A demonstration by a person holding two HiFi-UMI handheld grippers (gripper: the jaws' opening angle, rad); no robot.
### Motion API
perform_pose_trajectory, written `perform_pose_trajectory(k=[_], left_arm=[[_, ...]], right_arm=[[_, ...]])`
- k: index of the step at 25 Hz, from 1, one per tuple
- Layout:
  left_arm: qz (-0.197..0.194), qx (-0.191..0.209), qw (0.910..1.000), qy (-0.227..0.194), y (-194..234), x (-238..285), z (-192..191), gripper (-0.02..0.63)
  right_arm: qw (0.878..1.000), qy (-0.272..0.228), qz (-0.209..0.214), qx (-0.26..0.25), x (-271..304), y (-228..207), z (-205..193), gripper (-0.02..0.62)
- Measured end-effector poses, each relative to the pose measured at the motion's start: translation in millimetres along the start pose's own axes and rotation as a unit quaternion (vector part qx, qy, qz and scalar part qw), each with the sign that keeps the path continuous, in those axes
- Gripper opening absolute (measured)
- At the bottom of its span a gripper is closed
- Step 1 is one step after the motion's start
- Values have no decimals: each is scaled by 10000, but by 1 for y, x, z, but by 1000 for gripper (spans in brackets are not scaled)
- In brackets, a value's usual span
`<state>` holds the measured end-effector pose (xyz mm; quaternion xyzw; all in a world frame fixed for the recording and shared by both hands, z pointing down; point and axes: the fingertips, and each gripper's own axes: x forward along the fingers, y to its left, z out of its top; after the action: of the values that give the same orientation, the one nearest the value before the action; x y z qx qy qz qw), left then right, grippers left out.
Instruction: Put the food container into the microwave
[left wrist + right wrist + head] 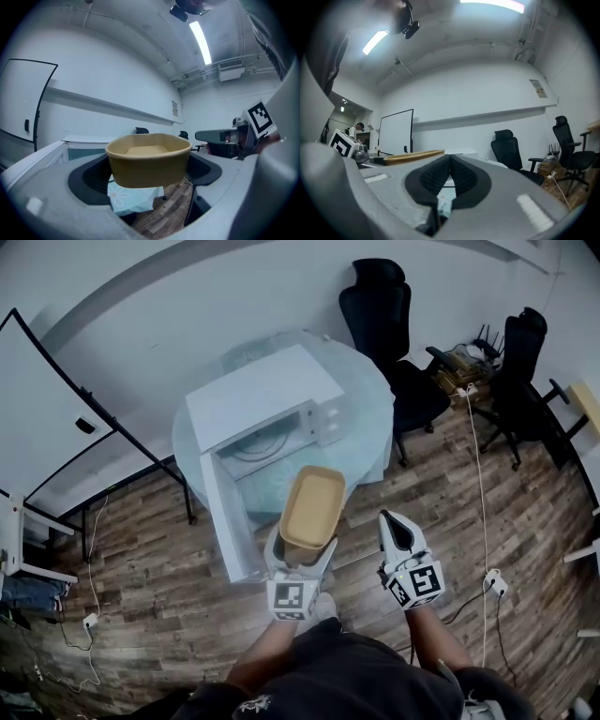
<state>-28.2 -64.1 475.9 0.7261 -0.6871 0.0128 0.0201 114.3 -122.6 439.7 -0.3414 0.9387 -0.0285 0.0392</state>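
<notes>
A tan, empty food container (312, 508) is held in the air in front of the table, my left gripper (300, 554) shut on its near end. In the left gripper view the food container (149, 159) fills the gap between the jaws. The white microwave (265, 407) stands on the round glass table (370, 399), its door (223, 521) swung open toward me and its glass turntable showing inside. My right gripper (397, 532) hangs to the right of the container with its jaws pressed together and nothing in them; the right gripper (449, 176) view shows the pads touching.
Two black office chairs (394, 324) stand behind and right of the table. A whiteboard (37, 418) stands at the left. Cables and a power strip (495, 582) lie on the wooden floor. A floral cloth covers part of the tabletop.
</notes>
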Motion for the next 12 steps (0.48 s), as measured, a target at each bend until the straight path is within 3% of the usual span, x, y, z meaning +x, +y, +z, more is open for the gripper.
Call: perform_pose_trajectory(k=[12], left_arm=[[-236,-201,9995,-76,19,20,-2,500]], right_arm=[[9990,37,167,-416,63,18,19,2]])
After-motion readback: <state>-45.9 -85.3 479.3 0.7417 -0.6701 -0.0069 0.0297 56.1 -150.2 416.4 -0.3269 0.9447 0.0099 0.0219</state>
